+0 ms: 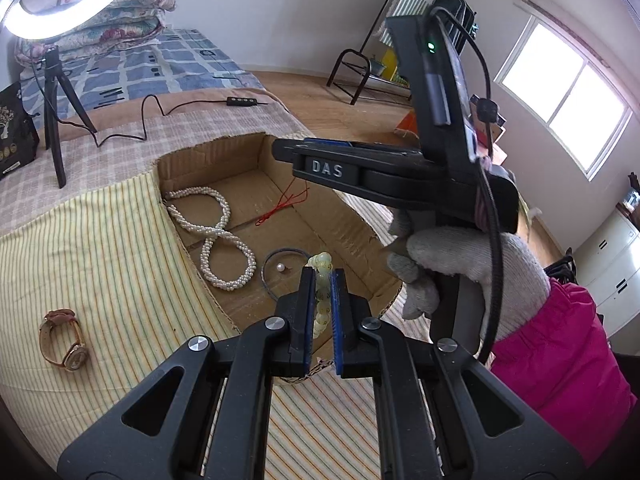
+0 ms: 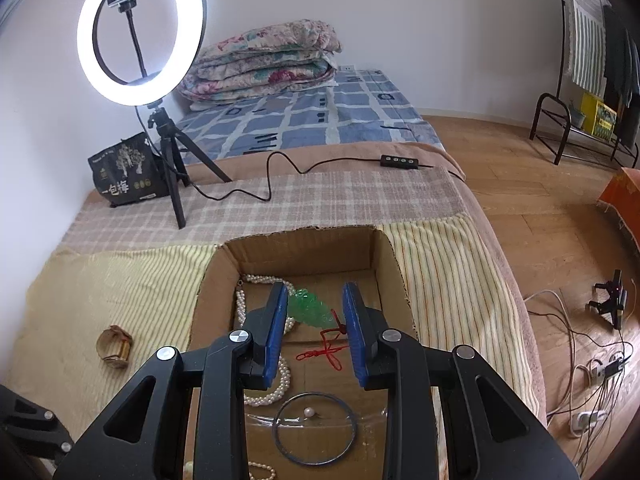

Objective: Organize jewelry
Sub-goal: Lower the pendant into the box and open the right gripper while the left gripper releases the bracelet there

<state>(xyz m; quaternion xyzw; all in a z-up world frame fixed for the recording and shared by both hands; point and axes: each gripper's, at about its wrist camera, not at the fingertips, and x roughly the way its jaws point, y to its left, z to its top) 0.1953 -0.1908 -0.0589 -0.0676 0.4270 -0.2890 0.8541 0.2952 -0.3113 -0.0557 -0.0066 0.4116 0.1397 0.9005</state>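
Clamping pale bead bracelet: left gripper (over box); right gripper wide, seemingly empty.

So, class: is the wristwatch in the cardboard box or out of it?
Out. The wristwatch lies on the striped cloth, left of the cardboard box, apart from its wall.

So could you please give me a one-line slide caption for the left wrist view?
Left gripper holds a pale bead bracelet over the box.
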